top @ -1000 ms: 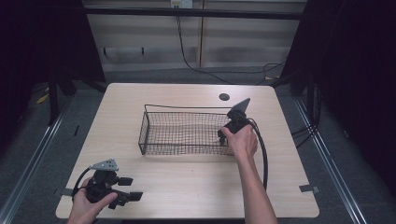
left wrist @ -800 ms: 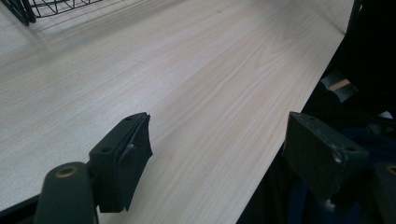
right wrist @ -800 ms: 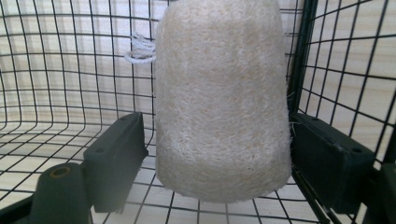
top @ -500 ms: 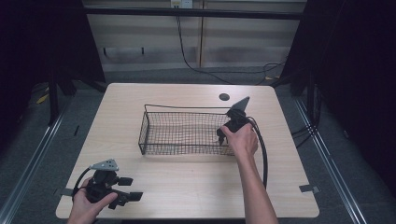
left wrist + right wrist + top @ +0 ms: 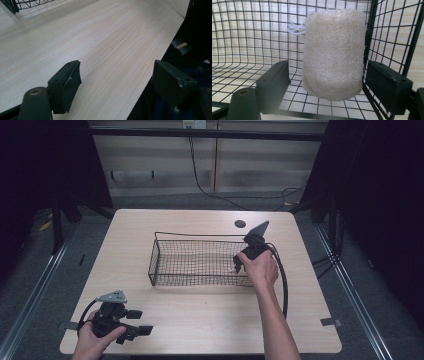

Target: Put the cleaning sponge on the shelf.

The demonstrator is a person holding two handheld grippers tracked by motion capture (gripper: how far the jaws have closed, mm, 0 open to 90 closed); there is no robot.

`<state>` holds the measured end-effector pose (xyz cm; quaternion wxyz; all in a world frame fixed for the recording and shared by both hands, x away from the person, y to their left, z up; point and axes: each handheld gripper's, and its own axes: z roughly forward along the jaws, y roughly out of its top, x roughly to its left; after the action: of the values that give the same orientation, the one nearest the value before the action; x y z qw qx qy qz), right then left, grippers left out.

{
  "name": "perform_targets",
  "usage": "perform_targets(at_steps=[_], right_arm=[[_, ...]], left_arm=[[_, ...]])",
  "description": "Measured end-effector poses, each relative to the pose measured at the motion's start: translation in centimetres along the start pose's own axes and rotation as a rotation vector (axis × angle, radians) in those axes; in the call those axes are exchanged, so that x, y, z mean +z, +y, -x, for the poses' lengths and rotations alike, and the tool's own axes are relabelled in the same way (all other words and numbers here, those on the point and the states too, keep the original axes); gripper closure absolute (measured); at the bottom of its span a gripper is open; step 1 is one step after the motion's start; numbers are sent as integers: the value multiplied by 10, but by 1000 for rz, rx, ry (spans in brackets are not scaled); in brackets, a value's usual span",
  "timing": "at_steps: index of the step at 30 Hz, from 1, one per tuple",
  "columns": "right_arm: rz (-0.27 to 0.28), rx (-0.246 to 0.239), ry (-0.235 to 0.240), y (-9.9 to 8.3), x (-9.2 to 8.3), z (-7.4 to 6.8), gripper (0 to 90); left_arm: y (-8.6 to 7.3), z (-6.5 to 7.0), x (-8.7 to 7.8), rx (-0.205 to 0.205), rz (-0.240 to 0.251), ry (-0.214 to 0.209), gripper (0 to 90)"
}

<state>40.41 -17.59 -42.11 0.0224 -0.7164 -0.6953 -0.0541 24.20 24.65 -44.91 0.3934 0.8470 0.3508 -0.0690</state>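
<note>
At the table's near left corner, a hand is holding the left gripper low over the wood, a grey three-cornered plate on top of it. In the left gripper view its jaws are standing wide apart with nothing between them — one over the pale wood, the other past the table's near edge.

Farther in, toward the right side of the table, the other hand is holding the right gripper at the right end of the wire basket, jaws pointing into it and its black cable looping back along the forearm. In the right gripper view the jaws are gaping wide, gripping nothing. Between and just beyond them a loofah sponge — a pale, fibrous cylinder — is sitting on the basket's mesh floor, pressed close against the end wall in the right-hand corner, with a short white string at its upper left. One jaw is inside the basket to the sponge's left; the other looks to be on the far side of the end wall's wires, neither touching the sponge.

The basket itself is lying lengthwise across the middle of the table. Beyond it, near the far edge, a small dark round hole is showing in the tabletop.
</note>
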Motion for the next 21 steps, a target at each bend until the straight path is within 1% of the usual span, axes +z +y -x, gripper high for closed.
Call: perform_targets(at_steps=[1, 3, 10, 17, 19, 21], right_arm=[[-4, -4, -5, 0, 0, 0, 193], [2, 0, 3, 0, -1, 0, 194], [6, -7, 6, -1, -4, 1, 202], [25, -4, 20, -2, -7, 3, 210], [31, -10, 22, -2, -8, 4, 198], [39, -10, 7, -3, -10, 4, 185]], left_arm=[[0, 0, 0, 1, 0, 2, 228], [0, 0, 0, 0, 0, 0, 228], [0, 0, 0, 2, -3, 2, 228], [0, 0, 0, 0, -1, 0, 228], [0, 0, 0, 1, -3, 0, 228], [0, 0, 0, 1, -3, 0, 228]])
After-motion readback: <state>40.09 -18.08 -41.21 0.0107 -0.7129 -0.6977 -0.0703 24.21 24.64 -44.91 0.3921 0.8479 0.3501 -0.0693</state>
